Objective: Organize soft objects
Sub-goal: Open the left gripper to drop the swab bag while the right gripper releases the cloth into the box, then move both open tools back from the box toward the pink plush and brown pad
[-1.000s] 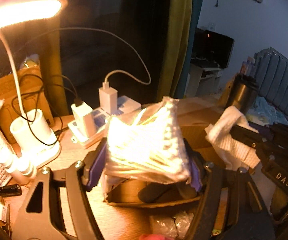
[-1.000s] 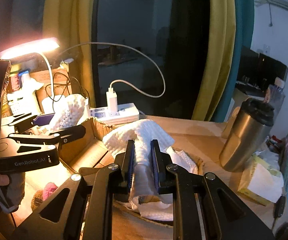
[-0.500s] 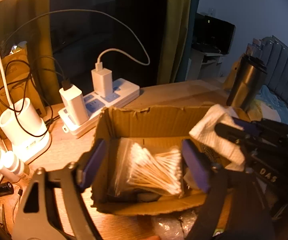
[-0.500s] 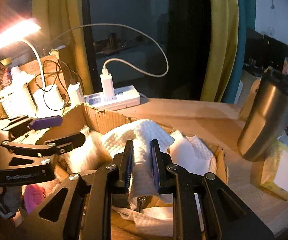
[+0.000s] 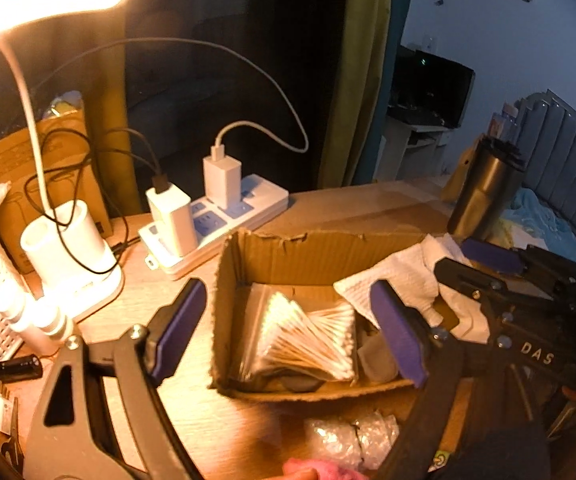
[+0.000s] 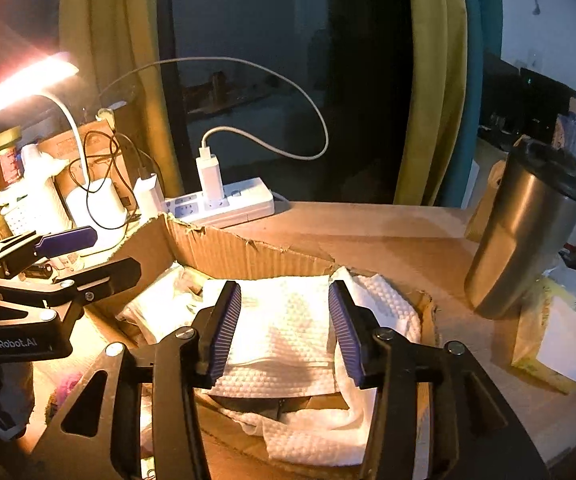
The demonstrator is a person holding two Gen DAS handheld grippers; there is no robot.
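Quilted tissue [image 6: 283, 320] in corrugated box [image 6: 247, 254]

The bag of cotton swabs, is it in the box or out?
In. The bag of cotton swabs lies flat inside the cardboard box.

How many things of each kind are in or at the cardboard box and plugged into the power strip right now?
Bags of cotton swabs in the cardboard box: 1
White paper towels in the box, layers not separable: at least 1
Chargers plugged into the power strip: 2 (one, the other)
Total: 4
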